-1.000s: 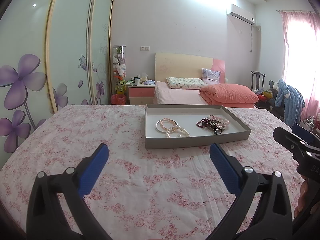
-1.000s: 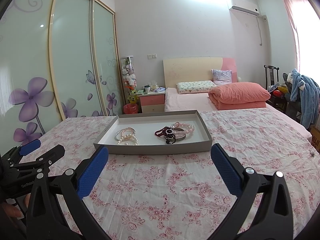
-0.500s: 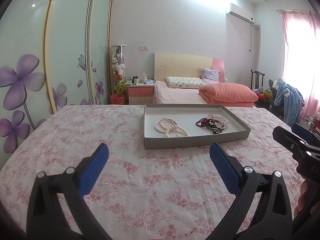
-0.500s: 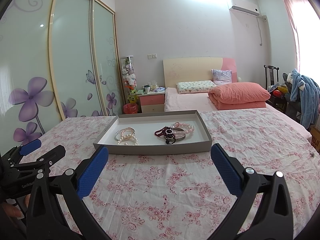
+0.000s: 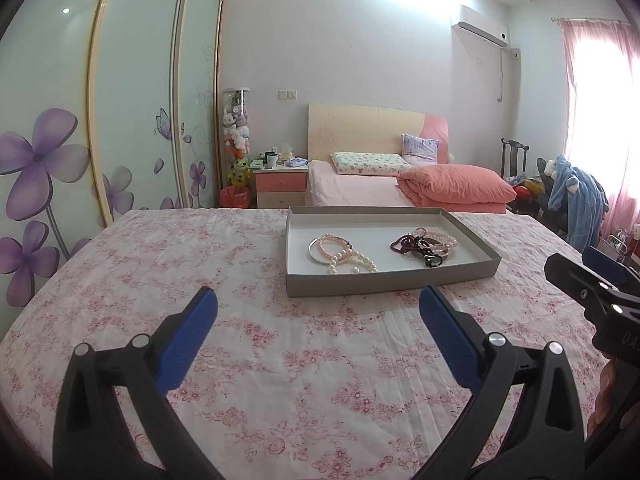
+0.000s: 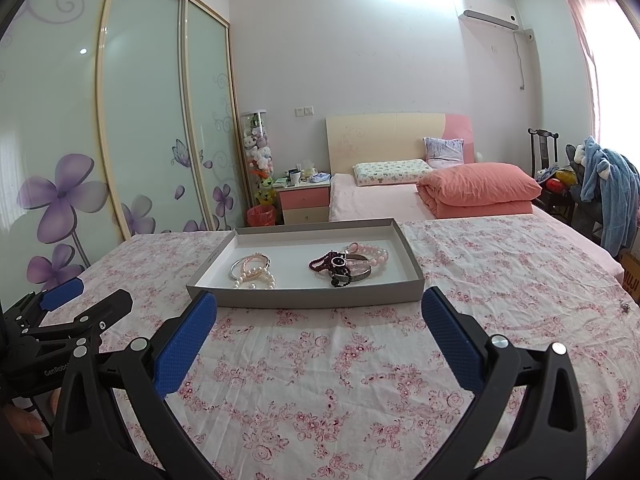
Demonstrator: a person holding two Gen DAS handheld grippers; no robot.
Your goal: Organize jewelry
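Observation:
A shallow grey tray (image 5: 384,282) (image 6: 304,302) with a white floor lies on the floral cloth. In its left half sit pearl and pink bracelets with a silver bangle (image 5: 340,254) (image 6: 252,272). In its right half is a tangle of dark beaded, pink beaded and metal bracelets (image 5: 424,246) (image 6: 348,266). My left gripper (image 5: 318,310) is open, held short of the tray's near wall and a little left of it. My right gripper (image 6: 319,312) is open too, just in front of the near wall. Nothing is between either pair of fingers.
The pink floral cloth (image 5: 260,340) covers a wide flat surface around the tray. A small metal piece (image 6: 625,307) lies on the cloth far right. Behind stand a bed (image 6: 400,200), a nightstand (image 6: 304,200), sliding wardrobe doors (image 6: 140,120) and a chair with blue clothing (image 6: 608,192).
The left wrist view has shifted very slightly; the tray sits marginally nearer to the left. Both grippers stay open and the jewelry has not moved.

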